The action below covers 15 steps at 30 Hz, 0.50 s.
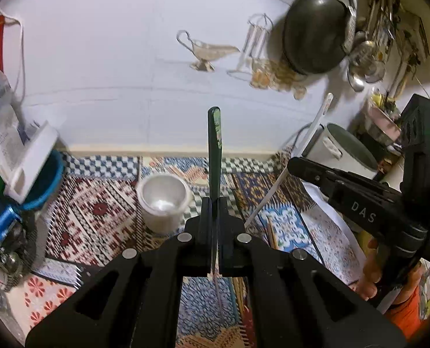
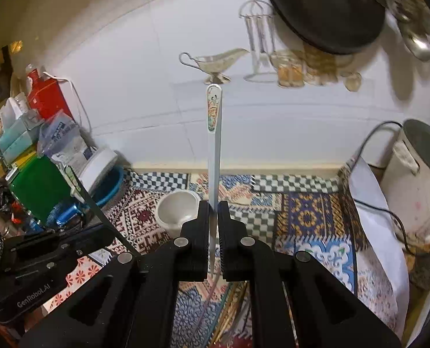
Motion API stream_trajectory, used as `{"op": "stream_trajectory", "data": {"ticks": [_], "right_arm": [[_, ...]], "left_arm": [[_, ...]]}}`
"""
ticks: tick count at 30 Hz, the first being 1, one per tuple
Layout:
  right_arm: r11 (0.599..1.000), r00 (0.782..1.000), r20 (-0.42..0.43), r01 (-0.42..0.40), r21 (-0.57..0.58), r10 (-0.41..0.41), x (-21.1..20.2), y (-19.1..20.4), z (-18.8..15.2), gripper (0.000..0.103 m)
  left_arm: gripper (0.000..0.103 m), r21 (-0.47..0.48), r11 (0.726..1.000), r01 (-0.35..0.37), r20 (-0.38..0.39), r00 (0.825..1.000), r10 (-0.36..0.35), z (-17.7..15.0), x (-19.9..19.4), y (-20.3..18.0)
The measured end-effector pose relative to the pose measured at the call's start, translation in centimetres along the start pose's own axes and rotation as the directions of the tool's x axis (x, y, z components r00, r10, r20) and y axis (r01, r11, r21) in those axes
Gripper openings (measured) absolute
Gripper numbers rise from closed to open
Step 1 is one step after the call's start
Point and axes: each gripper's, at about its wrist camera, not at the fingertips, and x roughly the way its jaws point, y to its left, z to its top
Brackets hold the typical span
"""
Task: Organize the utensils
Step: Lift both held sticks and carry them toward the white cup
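Both grippers are holding utensils up over the patterned cloth.

The left gripper [image 1: 214, 203] is pinching a dark green utensil [image 1: 214, 145], handle pointing up; the right gripper [image 2: 214, 206] is clamping a white utensil [image 2: 214, 133] likewise. A white cup [image 1: 163, 200] is standing on the patterned cloth [image 1: 99, 203] just below them.

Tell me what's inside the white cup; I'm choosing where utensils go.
The white cup looks empty: only its shiny bottom shows. The near inner wall is hidden by its rim.
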Motion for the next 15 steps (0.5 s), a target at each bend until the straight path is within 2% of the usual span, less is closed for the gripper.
{"op": "stream_trajectory", "data": {"ticks": [9, 15], "right_arm": [[0.997, 0.996, 0.064, -0.055, -0.063, 0.059, 1.6, 1.7, 4.3, 0.006], [0.992, 0.993, 0.067, -0.086, -0.096, 0.092, 4.2, 2.7, 6.4, 0.006]], "left_arm": [[0.001, -0.008, 0.998, -0.062, 0.094, 0.994, 0.062, 4.6, -0.5, 2.1], [0.001, -0.031, 0.994, -0.107, 0.125, 0.986, 0.110, 7.1, 0.9, 3.6]]}}
